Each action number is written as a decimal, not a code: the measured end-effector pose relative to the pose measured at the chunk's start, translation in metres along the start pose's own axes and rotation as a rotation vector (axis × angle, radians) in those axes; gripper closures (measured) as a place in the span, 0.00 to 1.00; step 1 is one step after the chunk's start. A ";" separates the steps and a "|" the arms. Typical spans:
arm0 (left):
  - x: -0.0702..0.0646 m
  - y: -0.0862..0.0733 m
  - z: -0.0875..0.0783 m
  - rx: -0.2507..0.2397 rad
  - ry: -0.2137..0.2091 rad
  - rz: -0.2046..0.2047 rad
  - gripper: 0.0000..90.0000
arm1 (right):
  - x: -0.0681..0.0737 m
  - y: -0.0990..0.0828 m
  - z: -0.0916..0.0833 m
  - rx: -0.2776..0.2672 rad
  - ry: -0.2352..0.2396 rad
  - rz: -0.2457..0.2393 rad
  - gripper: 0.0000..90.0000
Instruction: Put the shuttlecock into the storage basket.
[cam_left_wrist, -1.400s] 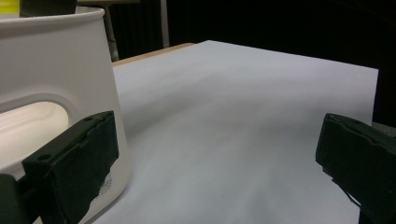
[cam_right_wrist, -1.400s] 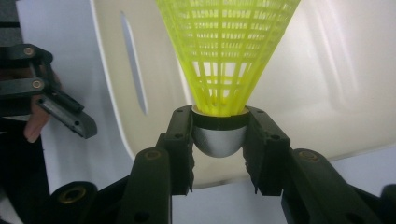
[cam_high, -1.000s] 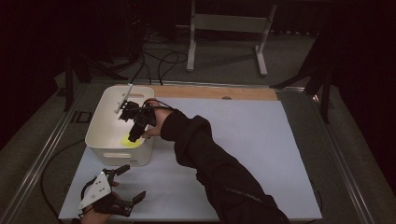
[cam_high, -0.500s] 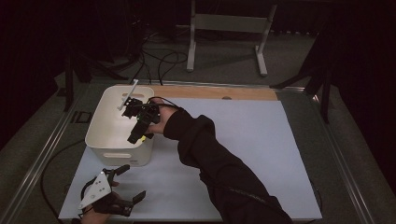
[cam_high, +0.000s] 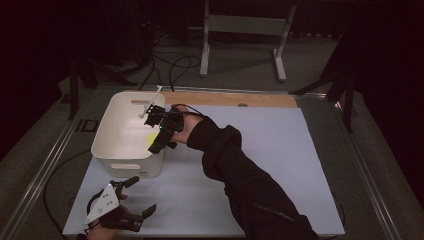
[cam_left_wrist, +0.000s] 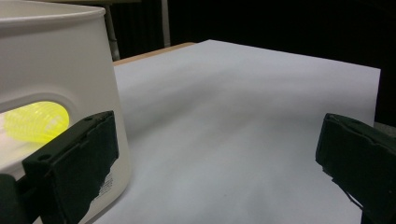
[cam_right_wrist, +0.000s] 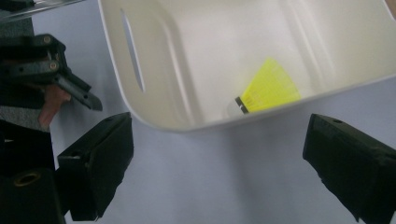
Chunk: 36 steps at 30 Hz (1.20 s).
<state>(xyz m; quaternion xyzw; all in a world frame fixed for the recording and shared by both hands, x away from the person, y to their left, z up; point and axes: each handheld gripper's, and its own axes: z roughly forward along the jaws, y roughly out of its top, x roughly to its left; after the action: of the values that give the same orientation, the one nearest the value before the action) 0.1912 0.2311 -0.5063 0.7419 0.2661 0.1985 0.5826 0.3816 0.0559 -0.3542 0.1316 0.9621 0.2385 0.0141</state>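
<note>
Inside the white bin (cam_right_wrist: 187, 56), yellow feathered shuttlecock (cam_right_wrist: 268, 88) with white cork, right hand-held gripper (cam_high: 159, 142) wide open, empty, jaws just opened

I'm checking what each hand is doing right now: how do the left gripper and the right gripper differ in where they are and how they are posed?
The left gripper sits low at the near edge of the white sheet, in front of the white bin; the right gripper hangs above the bin's right rim. The left one points along the sheet; the right one tilts down toward the yellow shuttlecock inside the bin. Both are open and hold nothing; the right one's jaws have just been opening.

Dim room, lit table, soft focus
</note>
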 end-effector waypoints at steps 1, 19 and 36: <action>0.000 0.000 0.000 0.000 0.000 0.000 0.00 | 0.000 -0.002 -0.001 0.000 -0.004 0.003 0.09; 0.000 0.000 0.001 0.006 -0.002 0.003 0.00 | -0.004 -0.040 -0.011 -0.030 -0.011 0.023 0.09; 0.000 0.000 0.002 0.011 -0.002 0.003 0.00 | -0.009 -0.080 -0.010 -0.036 -0.027 0.036 0.09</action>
<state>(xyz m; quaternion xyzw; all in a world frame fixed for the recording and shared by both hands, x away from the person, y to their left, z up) 0.1924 0.2294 -0.5066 0.7457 0.2656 0.1971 0.5784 0.3693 -0.0191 -0.3828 0.1520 0.9548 0.2543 0.0251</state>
